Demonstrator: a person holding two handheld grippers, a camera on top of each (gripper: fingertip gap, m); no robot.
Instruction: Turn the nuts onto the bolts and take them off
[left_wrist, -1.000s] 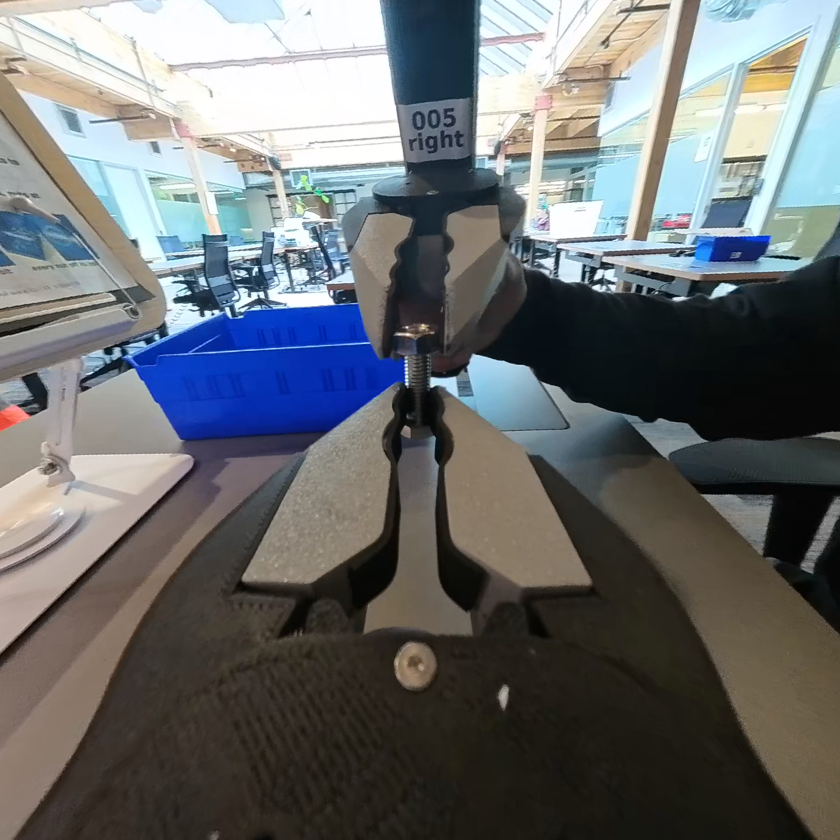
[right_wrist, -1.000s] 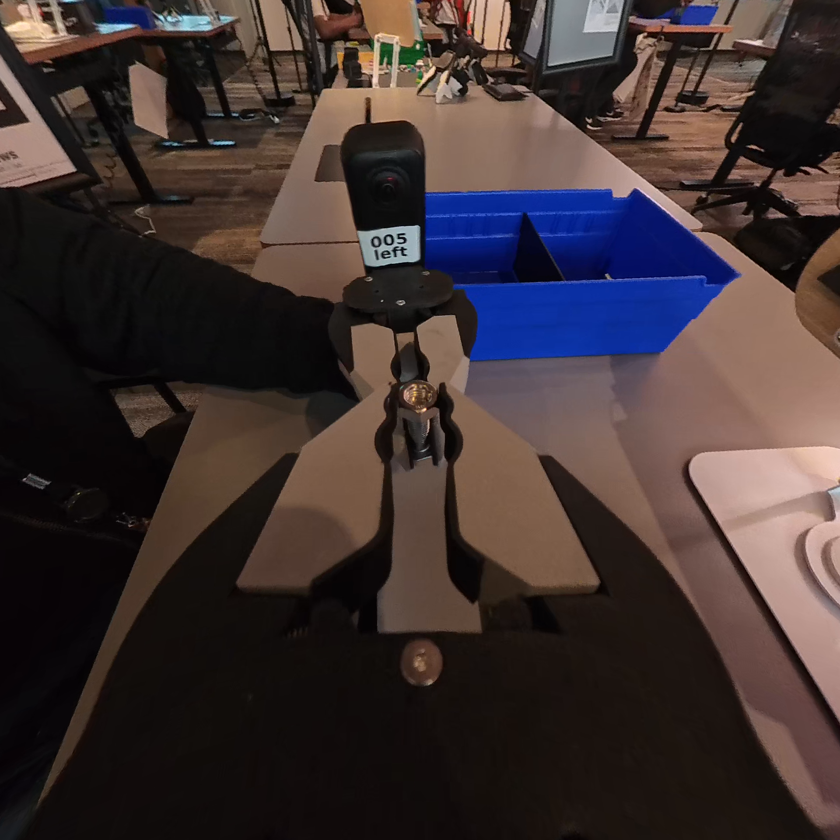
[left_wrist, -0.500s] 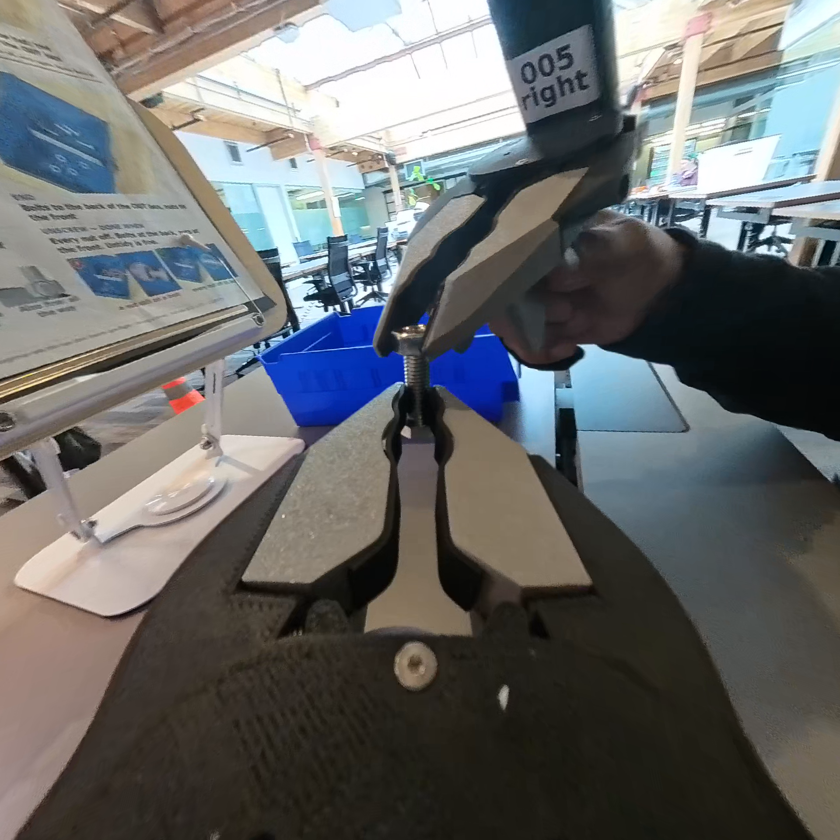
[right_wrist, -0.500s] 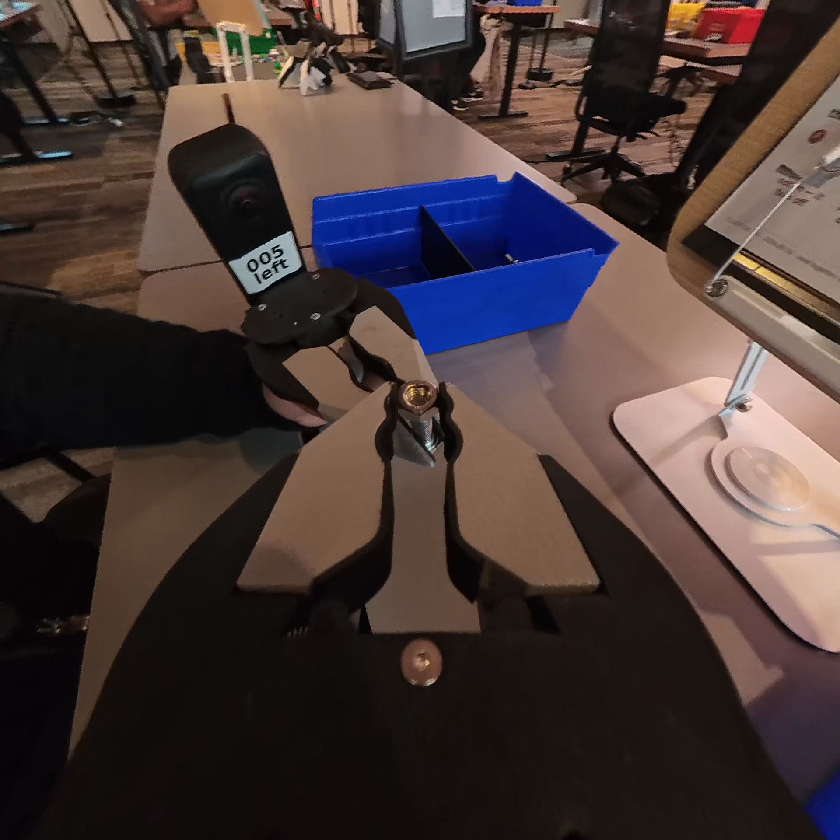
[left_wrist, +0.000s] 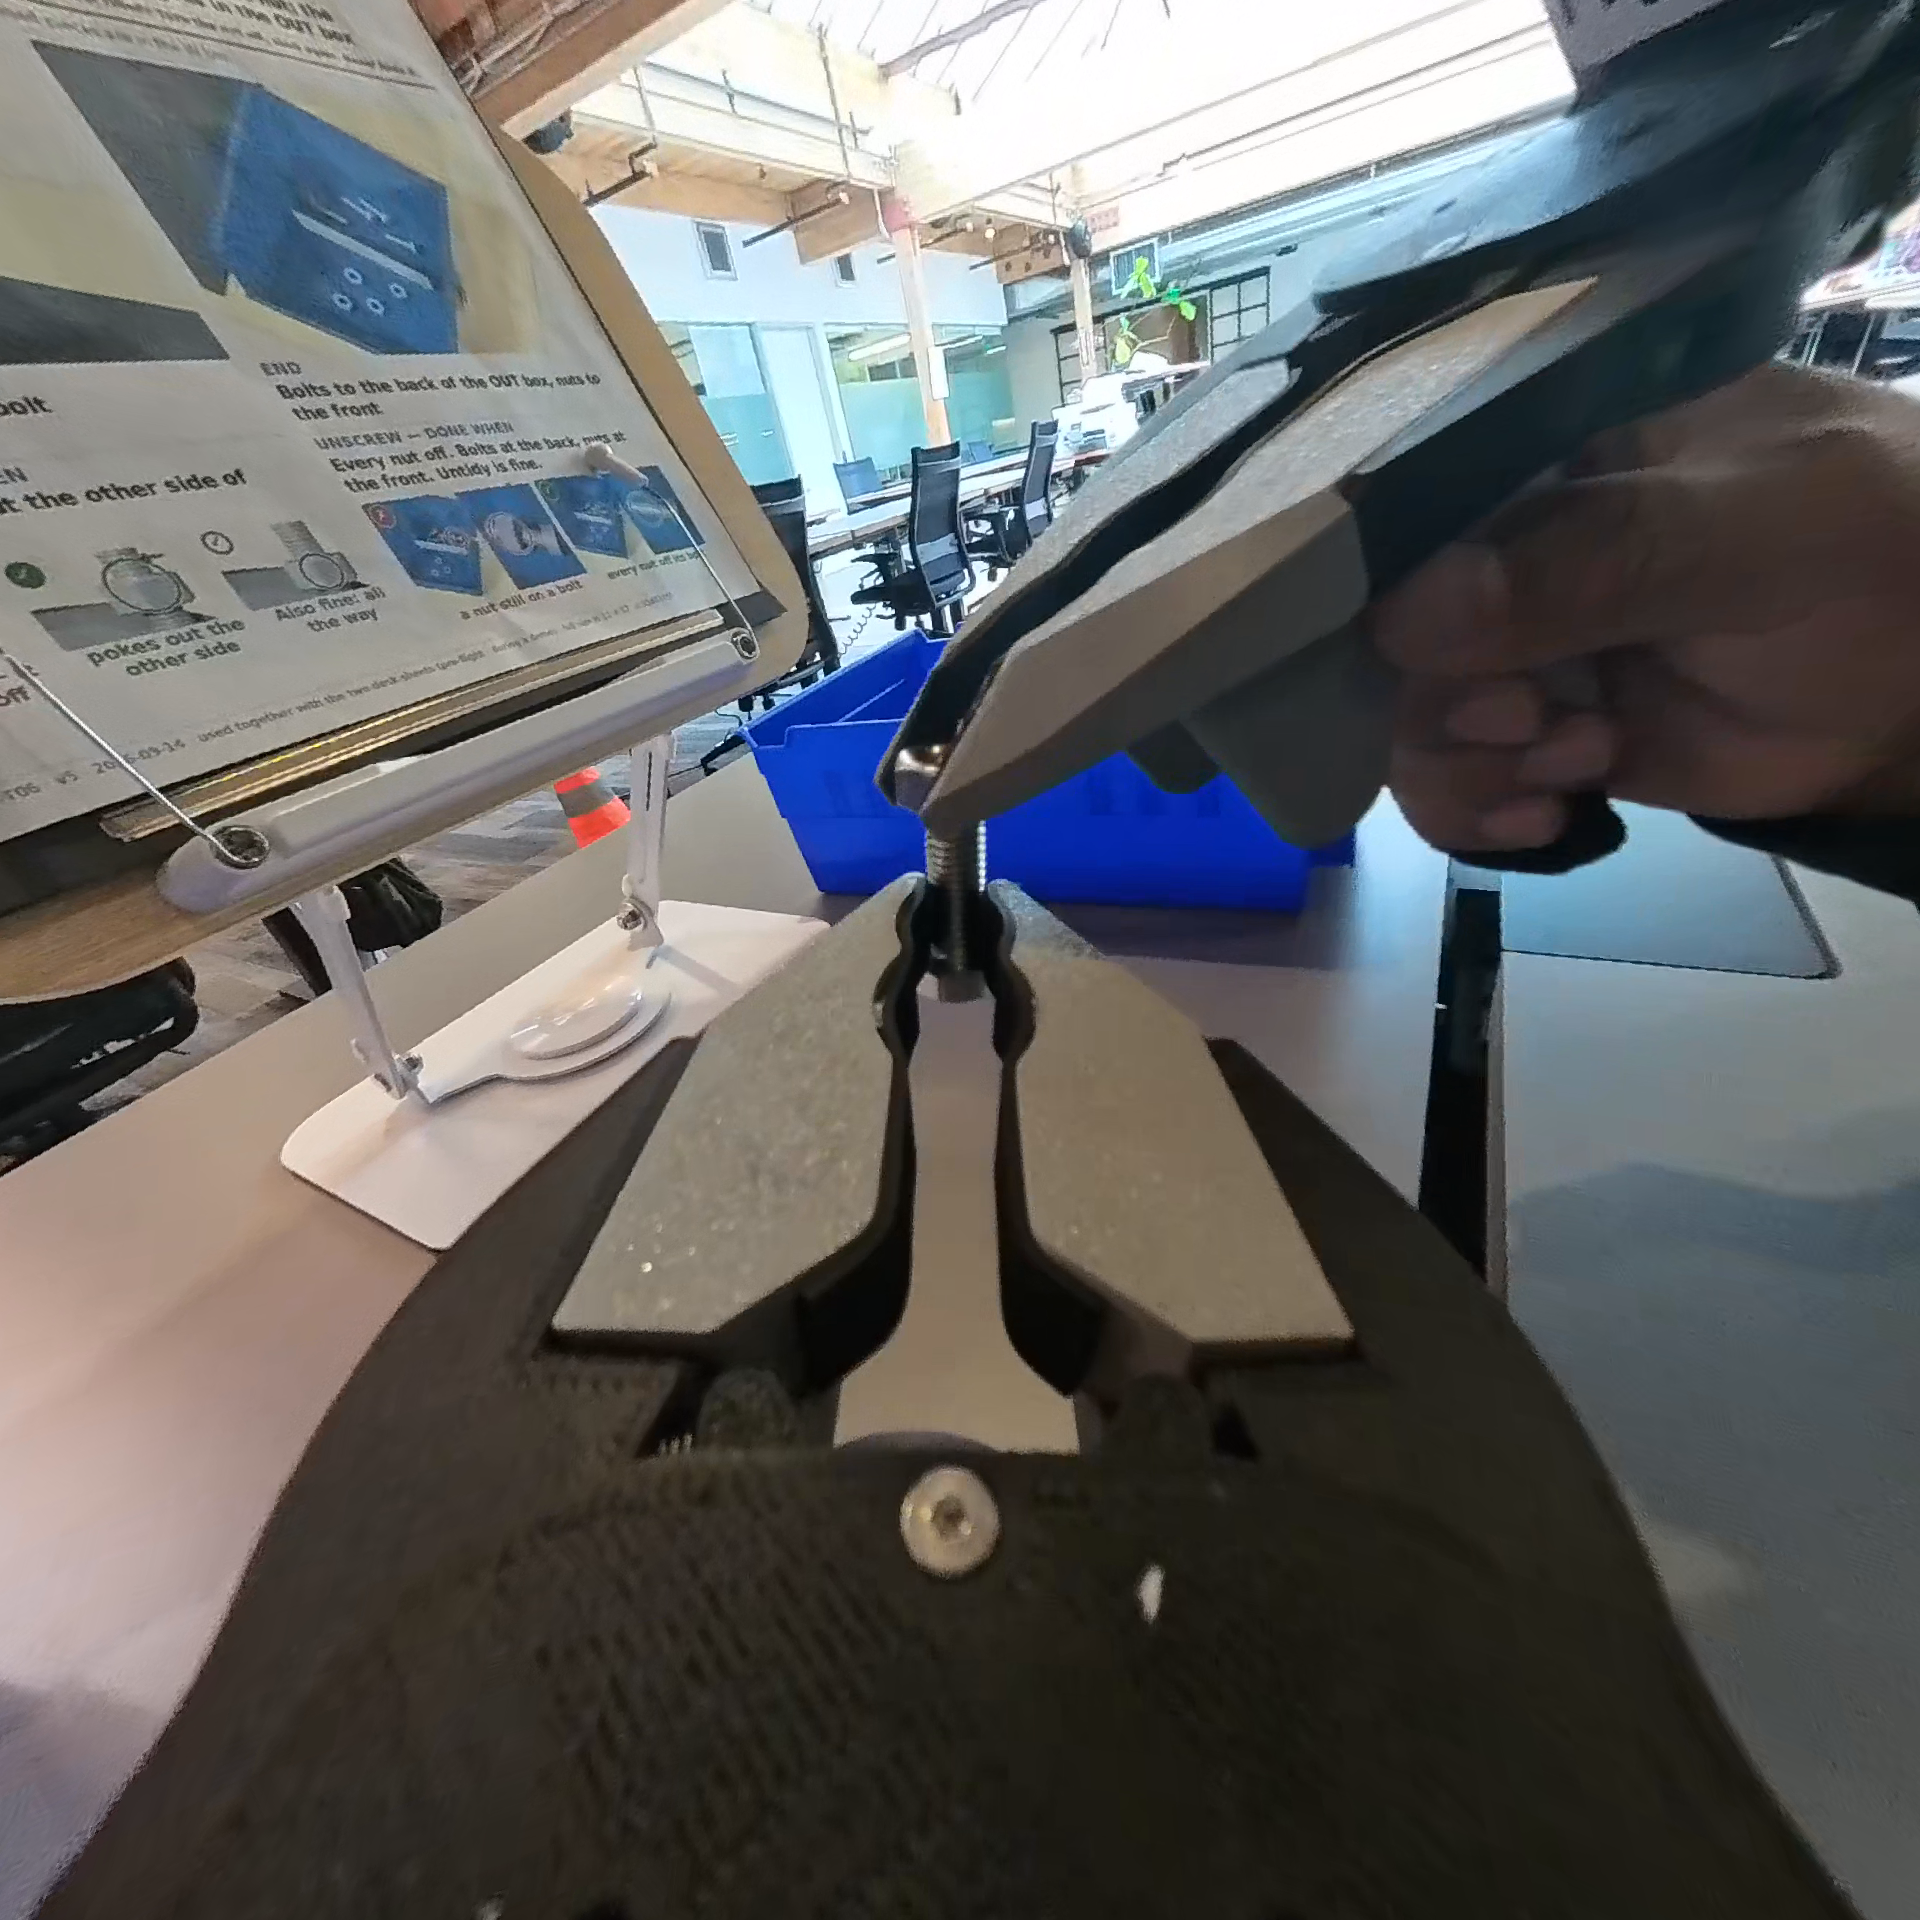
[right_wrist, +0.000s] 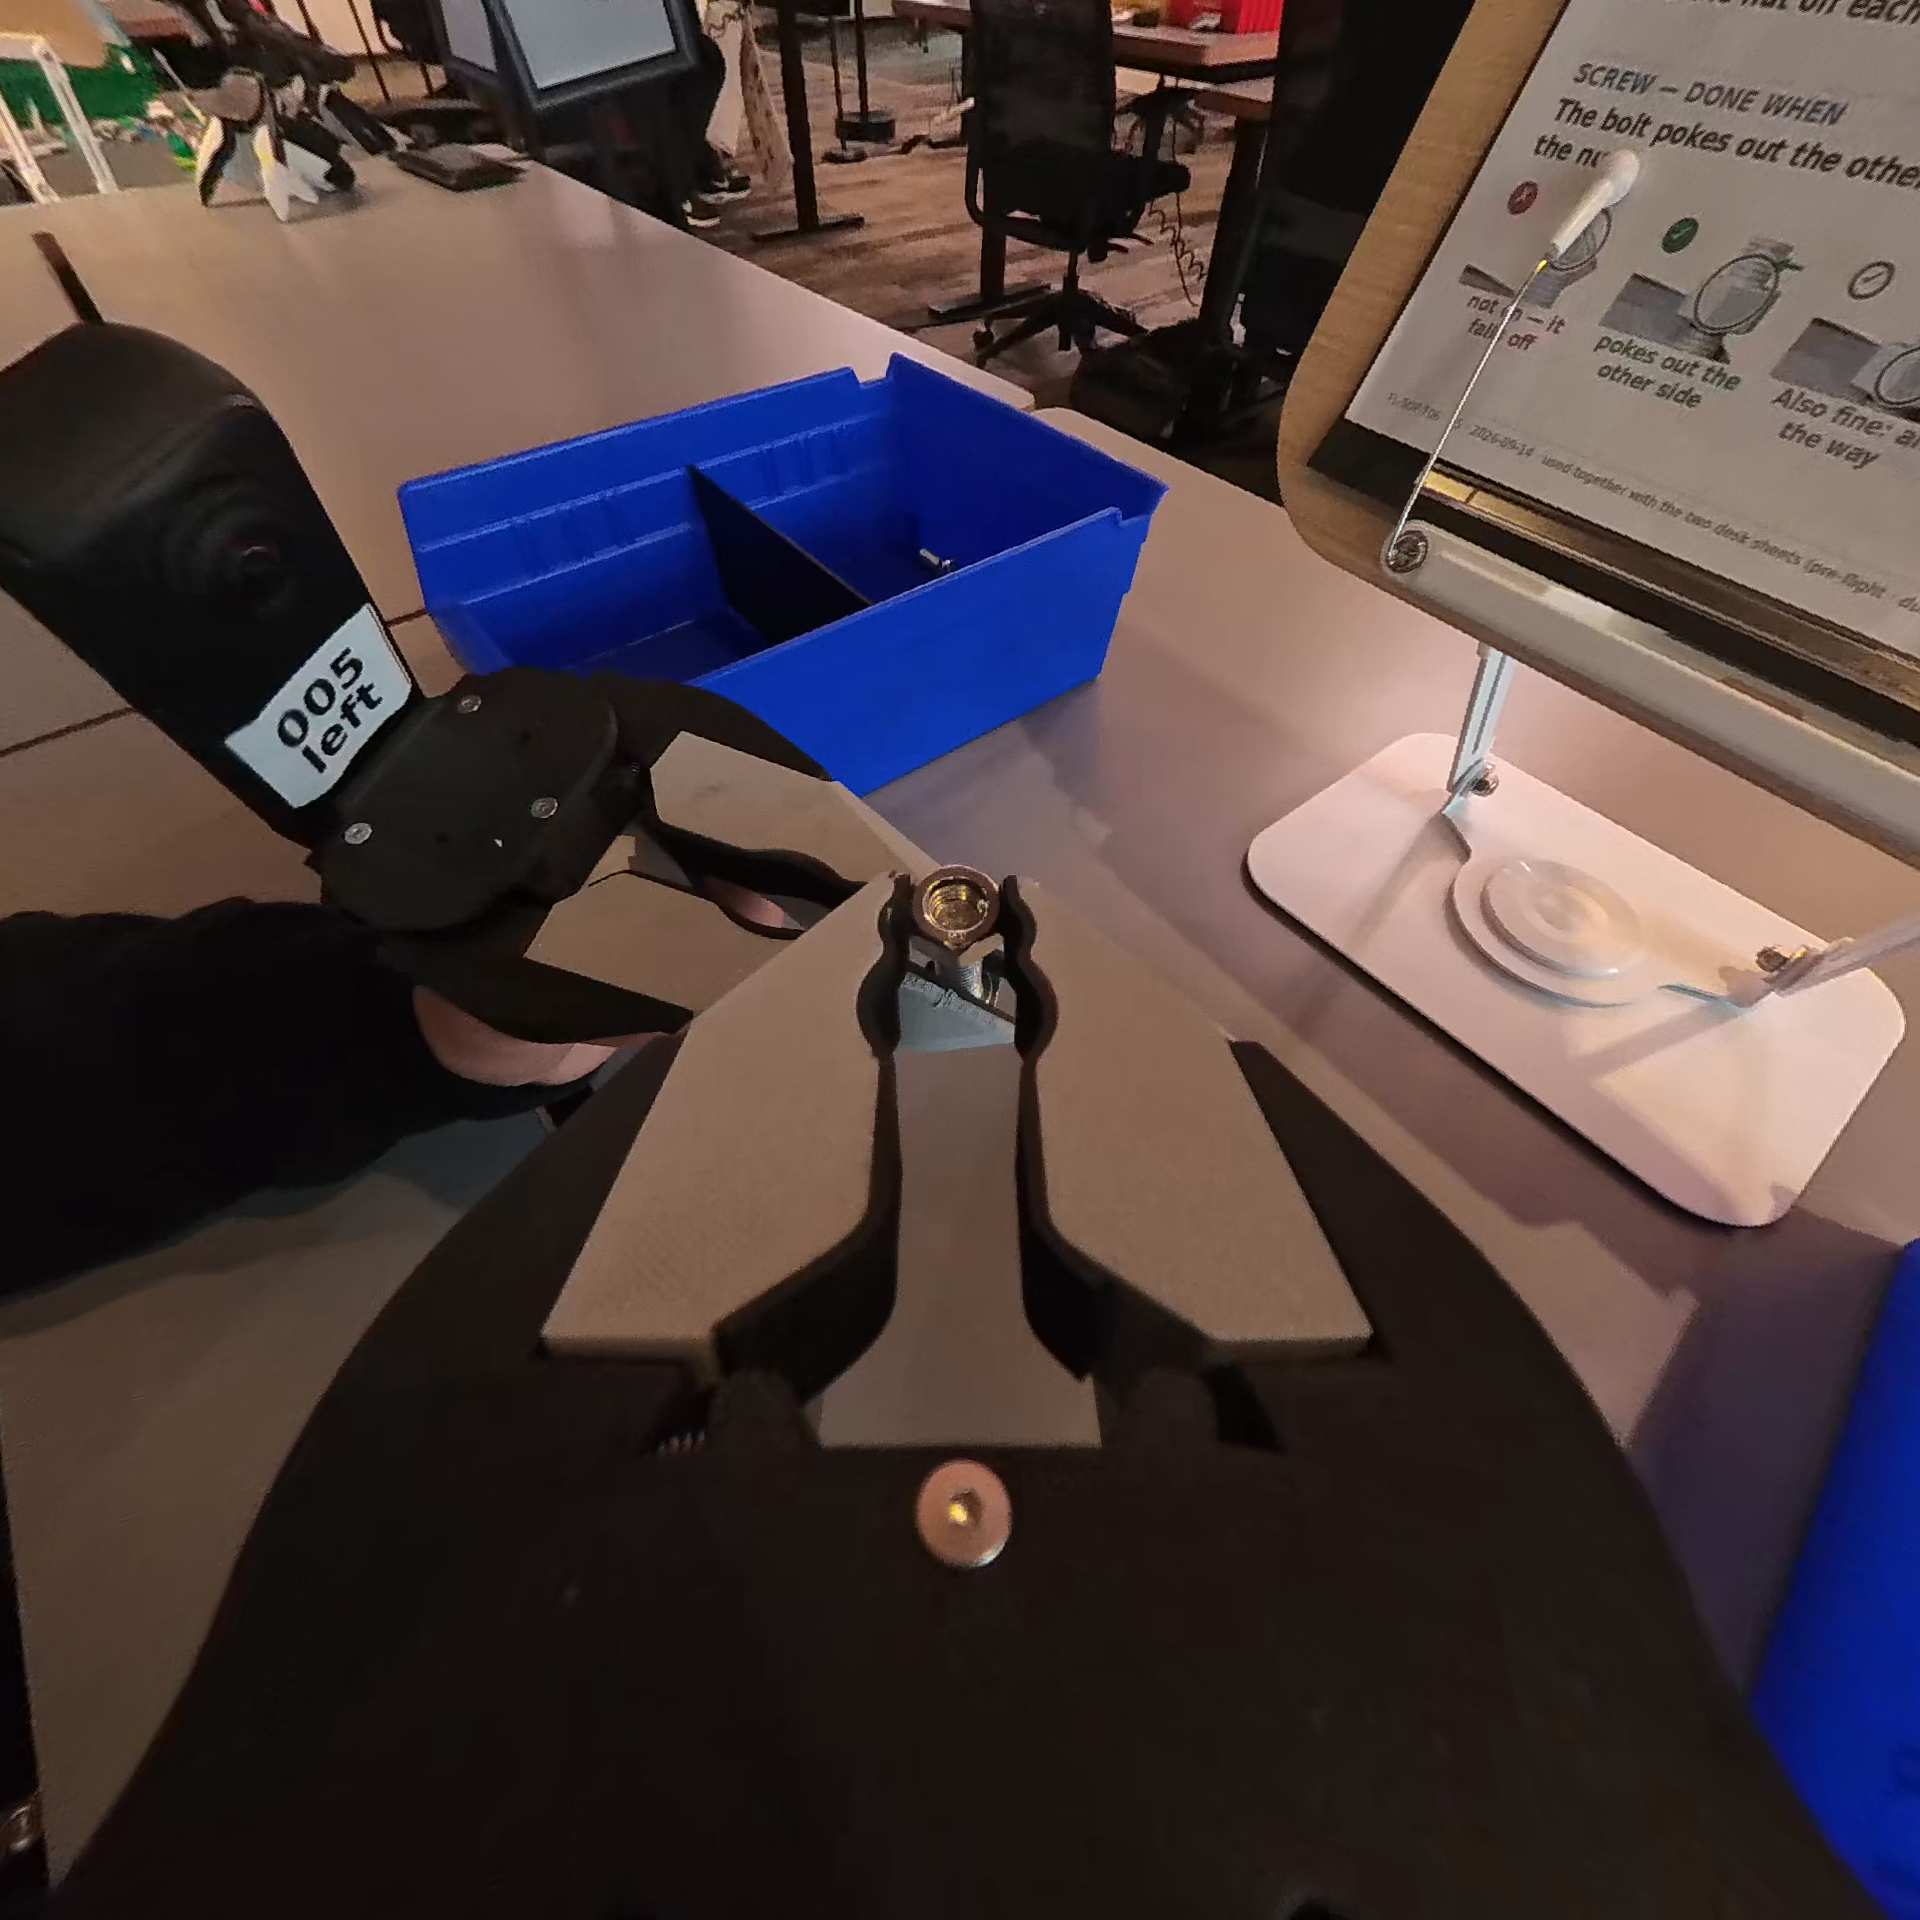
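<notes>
Above the grey table (right_wrist: 1195, 665), the left gripper (left_wrist: 951, 951) is clamped on the head end of a threaded steel bolt (left_wrist: 956, 883), holding it upright. The right gripper (right_wrist: 956, 940) is clenched around a shiny hex nut (right_wrist: 956, 909) sitting at the bolt's tip. Looks to me like mid-turn, though I can't tell if it's going on or coming off. Next move probably calls for loosening the right gripper, rotating back and re-gripping without tilting the nut. The blue divided plastic bin (right_wrist: 935, 665) sits just behind, with one bolt in its far compartment.
</notes>
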